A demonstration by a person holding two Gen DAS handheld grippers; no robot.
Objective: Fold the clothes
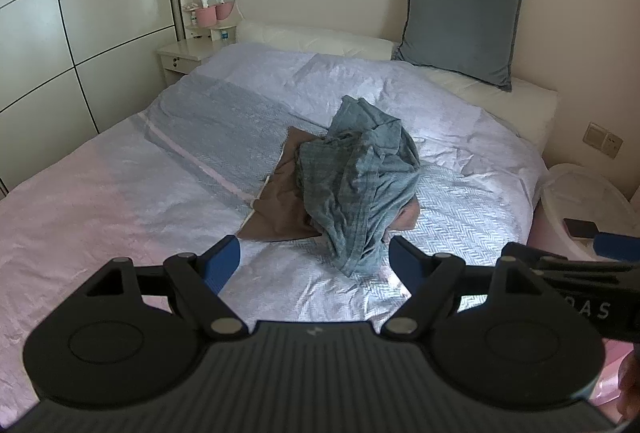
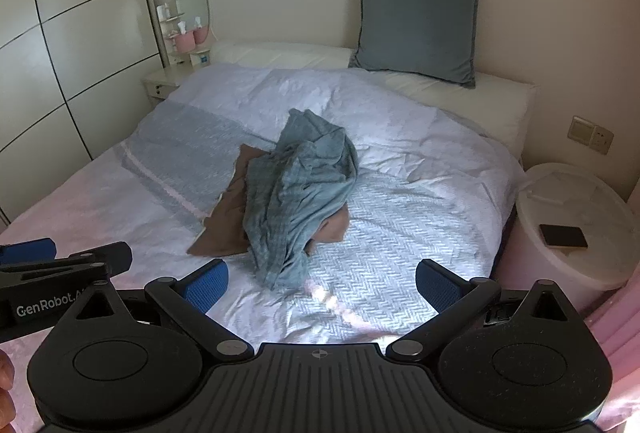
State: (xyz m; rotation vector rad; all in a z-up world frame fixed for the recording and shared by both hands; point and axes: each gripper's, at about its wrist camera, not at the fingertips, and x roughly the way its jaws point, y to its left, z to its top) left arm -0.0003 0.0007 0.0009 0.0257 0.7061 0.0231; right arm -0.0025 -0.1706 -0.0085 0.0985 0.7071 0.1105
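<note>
A crumpled blue-grey garment (image 1: pixel 356 181) (image 2: pixel 298 193) lies heaped in the middle of the bed, over a flat brown cloth (image 1: pixel 280 201) (image 2: pixel 224 229) and a pinkish piece (image 1: pixel 406 219) (image 2: pixel 332 229) that peeks out on the right. My left gripper (image 1: pixel 316 261) hovers open just short of the heap's near end, nothing between its blue pads. My right gripper (image 2: pixel 320 285) is open too, its jaws wide, with the garment's near tip just beyond them. Each gripper shows at the edge of the other's view.
The bed (image 1: pixel 140 193) (image 2: pixel 400 233) has a pale lilac cover with a grey band. A grey cushion (image 1: pixel 460 19) leans on the wall above white pillows. A white round bin (image 2: pixel 576 225) with a dark phone on it stands right of the bed. Wardrobe and nightstand (image 1: pixel 184 57) are left.
</note>
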